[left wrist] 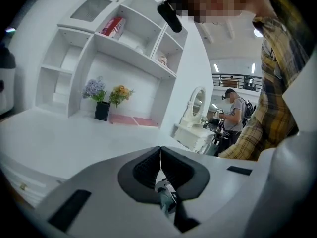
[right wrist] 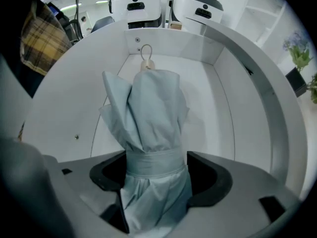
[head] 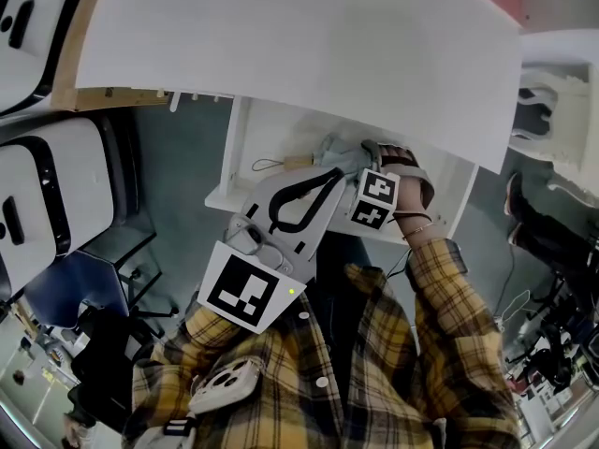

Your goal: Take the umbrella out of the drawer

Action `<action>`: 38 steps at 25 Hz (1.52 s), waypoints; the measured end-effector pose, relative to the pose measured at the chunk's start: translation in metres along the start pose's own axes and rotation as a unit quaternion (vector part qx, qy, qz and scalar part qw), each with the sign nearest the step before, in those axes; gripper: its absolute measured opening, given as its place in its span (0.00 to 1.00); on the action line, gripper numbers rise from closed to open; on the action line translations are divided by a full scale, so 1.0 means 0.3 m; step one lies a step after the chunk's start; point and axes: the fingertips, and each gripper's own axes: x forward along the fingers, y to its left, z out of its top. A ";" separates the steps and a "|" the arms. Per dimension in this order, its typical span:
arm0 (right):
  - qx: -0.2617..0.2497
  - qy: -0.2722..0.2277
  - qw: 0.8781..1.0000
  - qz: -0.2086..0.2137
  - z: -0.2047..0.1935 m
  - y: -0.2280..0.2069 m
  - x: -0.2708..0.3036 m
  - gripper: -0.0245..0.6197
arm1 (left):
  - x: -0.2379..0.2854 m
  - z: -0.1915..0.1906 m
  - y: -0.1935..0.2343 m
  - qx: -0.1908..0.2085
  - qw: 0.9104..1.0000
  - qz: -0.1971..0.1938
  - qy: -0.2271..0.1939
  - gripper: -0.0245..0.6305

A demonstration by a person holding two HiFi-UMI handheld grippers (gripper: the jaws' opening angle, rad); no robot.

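Head view, drawer: the white drawer stands open under the white tabletop. The pale blue-grey umbrella lies inside it, toward the right part.
Head view, grippers: my right gripper is at the umbrella. My left gripper hangs just beside it, over the drawer.
Left gripper view, jaws: the two pads are pressed together and nothing is between them. This camera looks away over the tabletop to a shelf unit.
Right gripper view, grip: the jaws are clamped on the folded umbrella, exactly at its strap band.
Right gripper view, umbrella: it points to the drawer's back wall, with its cord loop near that wall. I cannot tell if it rests on the drawer floor.
Step in hand: in my judgement, the lift-out.
How to do it well: I would keep the squeeze firm, because cloth can slide under the pads. I would raise until the loop end is above the rim, then draw toward me, staying below the tabletop's edge.
Left gripper, advice: I would hold it aside, out of the path.
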 end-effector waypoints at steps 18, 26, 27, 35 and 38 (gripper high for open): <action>-0.034 0.011 0.999 0.009 -0.011 0.015 0.001 0.53 | -0.025 0.023 0.001 0.002 1.000 0.001 -0.005 0.07; -0.015 0.006 0.999 0.029 -0.017 0.034 -0.022 0.53 | -0.045 0.055 0.018 0.003 1.000 0.009 -0.014 0.07; -0.009 0.003 1.000 0.030 -0.016 0.035 -0.027 0.53 | -0.049 0.060 0.022 0.002 1.000 0.010 -0.014 0.07; 0.037 -0.026 0.999 0.029 -0.004 0.058 -0.080 0.53 | -0.061 0.096 0.034 0.004 1.000 0.011 -0.023 0.07; 0.062 -0.049 0.997 0.023 0.010 0.043 -0.122 0.53 | -0.055 0.117 0.032 0.013 1.000 0.007 -0.027 0.07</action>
